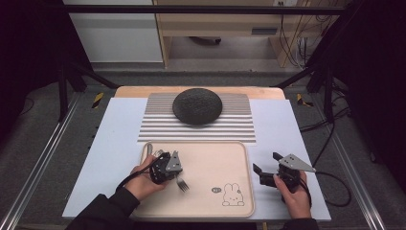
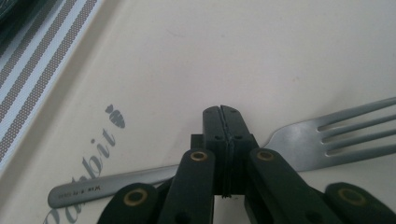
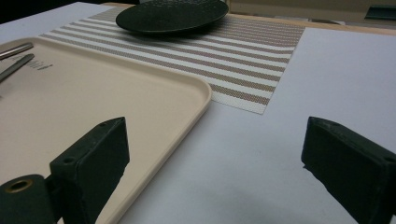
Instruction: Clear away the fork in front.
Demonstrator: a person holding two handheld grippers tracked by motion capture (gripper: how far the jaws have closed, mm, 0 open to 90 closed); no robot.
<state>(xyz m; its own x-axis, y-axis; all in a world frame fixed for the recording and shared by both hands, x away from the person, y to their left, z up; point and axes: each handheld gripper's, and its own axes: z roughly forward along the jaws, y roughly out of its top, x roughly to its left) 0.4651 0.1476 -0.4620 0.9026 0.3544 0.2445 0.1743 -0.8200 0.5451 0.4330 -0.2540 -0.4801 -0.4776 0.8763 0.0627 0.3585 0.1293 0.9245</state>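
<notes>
Left gripper (image 2: 223, 112) jaws were closed on the steel fork (image 2: 299, 144) at its neck, above the beige tray (image 1: 230, 163). Fork judged light, rigid and slick; the neck grip seemed sound. Right gripper (image 1: 268, 165) jaws stood wide, empty.

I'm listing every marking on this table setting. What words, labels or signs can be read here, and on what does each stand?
"Rabbit", in grey script on the beige tray, partly hidden by the left tongs; only "abbit" shows clearly.
Small stamped mark on the fork handle: too blurred to read.
Small round label beside the rabbit drawing on the tray: too small to read.
Small dark print on the tray in the right gripper view: unreadable.
</notes>
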